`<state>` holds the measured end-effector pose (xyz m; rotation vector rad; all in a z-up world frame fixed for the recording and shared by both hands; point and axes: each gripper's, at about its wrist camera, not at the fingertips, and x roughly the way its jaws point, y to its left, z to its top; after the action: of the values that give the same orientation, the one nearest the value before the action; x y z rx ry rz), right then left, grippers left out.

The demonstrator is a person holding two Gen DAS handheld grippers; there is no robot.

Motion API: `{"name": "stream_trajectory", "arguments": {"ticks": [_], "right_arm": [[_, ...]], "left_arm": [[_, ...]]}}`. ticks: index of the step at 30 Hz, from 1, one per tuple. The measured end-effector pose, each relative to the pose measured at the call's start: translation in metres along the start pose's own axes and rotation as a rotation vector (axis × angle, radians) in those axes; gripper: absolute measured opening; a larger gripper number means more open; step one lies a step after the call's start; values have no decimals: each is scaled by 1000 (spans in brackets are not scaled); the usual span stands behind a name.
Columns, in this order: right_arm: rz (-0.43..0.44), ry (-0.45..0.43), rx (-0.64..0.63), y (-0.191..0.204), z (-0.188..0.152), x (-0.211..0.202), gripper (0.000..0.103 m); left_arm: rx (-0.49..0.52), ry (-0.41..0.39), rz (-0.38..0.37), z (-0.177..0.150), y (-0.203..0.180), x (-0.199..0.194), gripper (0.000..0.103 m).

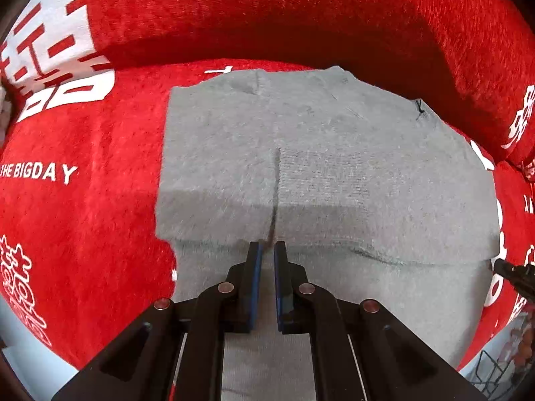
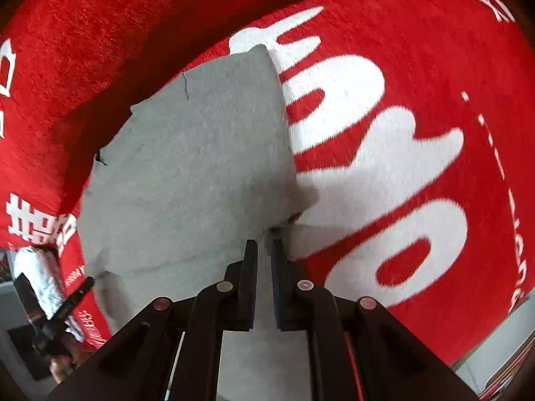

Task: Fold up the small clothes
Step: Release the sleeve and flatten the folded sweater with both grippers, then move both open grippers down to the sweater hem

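left gripper (image 1: 266,245): fingers nearly pressed together, pinching a fold ridge of the grey garment (image 1: 321,167), which spreads toward 12 o'clock on the red blanket (image 1: 83,207). right gripper (image 2: 265,244): fingers narrowly parted, nipping the garment's right edge at 12 o'clock.

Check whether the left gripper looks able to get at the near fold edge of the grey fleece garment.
Probably yes: the left gripper sits right at the grey fleece garment, with nothing lying between on the red plush cover.
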<state>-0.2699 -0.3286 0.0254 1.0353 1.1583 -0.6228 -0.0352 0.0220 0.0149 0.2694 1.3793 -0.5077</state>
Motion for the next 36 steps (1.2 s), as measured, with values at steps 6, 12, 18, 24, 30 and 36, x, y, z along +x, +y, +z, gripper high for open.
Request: {"name": "stream_trajectory", "arguments": {"ticks": [6, 12, 18, 24, 30, 36], "right_arm": [[13, 12, -13, 14, -9, 1, 32], [23, 6, -43, 30, -12, 2, 59], [28, -9, -75, 44, -13, 4, 81], [-109, -110, -276, 71, -22, -7, 97], [-53, -60, -283, 71, -25, -1, 103], [42, 9, -190, 57, -20, 5, 103]], "left_arm": [[36, 23, 70, -8, -8, 2, 8], [21, -13, 88, -16, -10, -7, 102], [32, -7, 93, -20, -14, -8, 102], [26, 11, 98, -21, -18, -7, 102], [43, 27, 104, -21, -24, -5, 102], [51, 41, 105, -22, -30, -4, 102]]}}
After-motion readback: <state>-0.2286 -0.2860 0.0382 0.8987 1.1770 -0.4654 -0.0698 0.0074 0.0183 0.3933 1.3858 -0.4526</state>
